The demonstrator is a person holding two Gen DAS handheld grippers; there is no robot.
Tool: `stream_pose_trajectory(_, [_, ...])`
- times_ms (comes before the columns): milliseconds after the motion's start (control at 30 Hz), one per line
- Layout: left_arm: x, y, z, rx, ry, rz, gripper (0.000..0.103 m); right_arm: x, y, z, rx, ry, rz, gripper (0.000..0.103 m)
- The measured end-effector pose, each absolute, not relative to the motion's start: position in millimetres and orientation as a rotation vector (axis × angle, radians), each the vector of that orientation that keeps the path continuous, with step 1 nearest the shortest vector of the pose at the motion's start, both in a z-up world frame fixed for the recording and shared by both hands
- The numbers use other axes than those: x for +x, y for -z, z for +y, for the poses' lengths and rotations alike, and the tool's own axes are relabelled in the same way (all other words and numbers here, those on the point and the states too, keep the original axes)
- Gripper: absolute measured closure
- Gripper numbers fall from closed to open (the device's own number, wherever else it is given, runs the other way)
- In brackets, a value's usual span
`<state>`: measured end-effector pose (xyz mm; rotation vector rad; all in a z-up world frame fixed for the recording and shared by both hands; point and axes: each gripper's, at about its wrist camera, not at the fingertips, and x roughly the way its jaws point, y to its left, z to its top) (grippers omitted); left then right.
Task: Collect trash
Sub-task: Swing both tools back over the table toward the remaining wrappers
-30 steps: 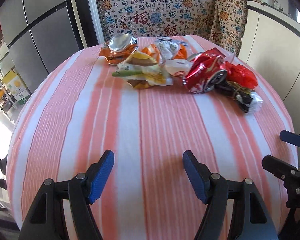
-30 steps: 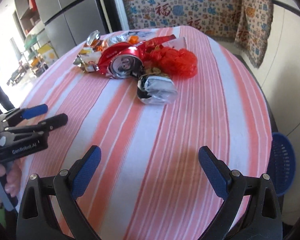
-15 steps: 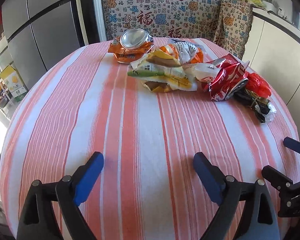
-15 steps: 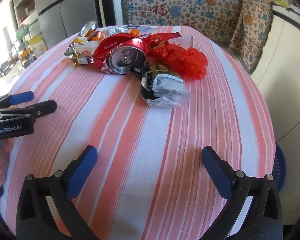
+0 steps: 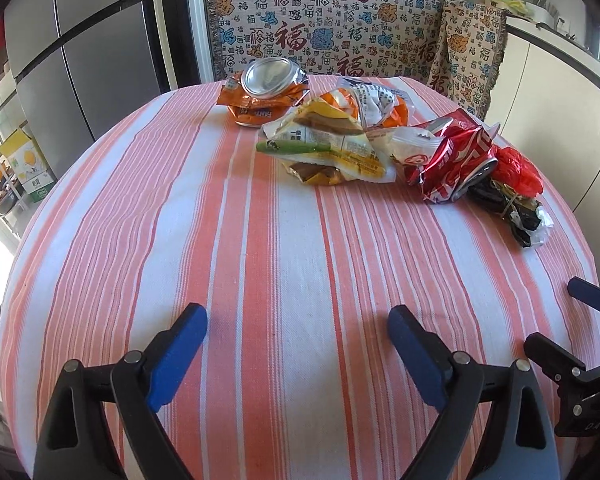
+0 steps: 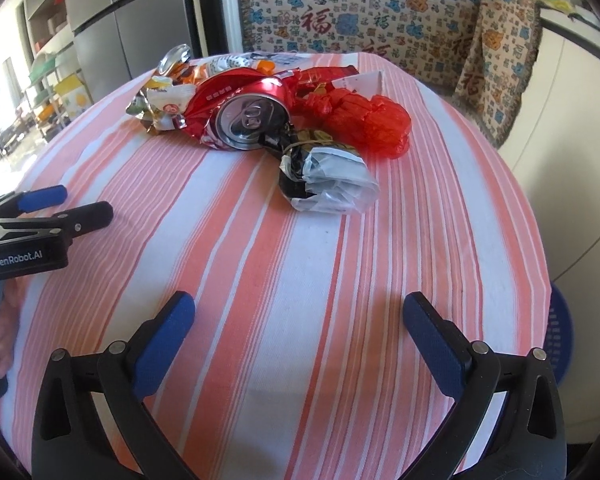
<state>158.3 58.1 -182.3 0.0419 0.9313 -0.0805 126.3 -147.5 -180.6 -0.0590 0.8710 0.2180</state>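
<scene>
— Why are both grippers hanging back from the pile?

— I hold my left gripper [image 5: 296, 330] over bare striped cloth at the near side of the table [image 5: 260, 264], its jaws just spread wide with nothing between them. My right gripper [image 6: 298, 318] stands wide open and empty too. I judge I'm lining up before reaching in.

— And the trash?

— All at the far side, in one loose row: a crushed orange can [image 5: 266, 94], snack wrappers [image 5: 332, 146], a crushed red can [image 5: 454, 164], a red plastic bag [image 5: 516, 168] and a black-and-clear wrapper [image 5: 516, 212]. They touch or overlap, probably just dumped together.

— Does one camera tell you more?

— The left wrist view shows the orange can and wrappers plainly. The right wrist view shows the red can's top, and a blue basket [image 6: 560, 336] on the floor beside the table, likely where the trash goes.
</scene>
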Motion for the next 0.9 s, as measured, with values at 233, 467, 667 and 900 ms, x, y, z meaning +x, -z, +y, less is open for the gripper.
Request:
stream_pose_trajectory(233, [158.9, 182.7, 59.1, 0.041, 0.080, 0.931, 0.009, 126.4, 180.7, -146.9, -0.063, -0.211, 0.871, 0.000])
stream_pose_trajectory(467, [158.2, 182.6, 59.6, 0.036, 0.079, 0.931, 0.009, 125.7, 180.9, -147.1, -0.063, -0.211, 0.871, 0.000])
stream_pose_trajectory(667, [158.0, 182.8, 58.5, 0.032, 0.077, 0.930, 0.008, 125.6, 180.9, -147.1, -0.062, -0.212, 0.870, 0.000])
stream_pose_trajectory(900, [157.1, 182.8, 58.4, 0.029, 0.072, 0.929, 0.009, 126.0, 181.0, -147.2, -0.062, -0.212, 0.870, 0.000])
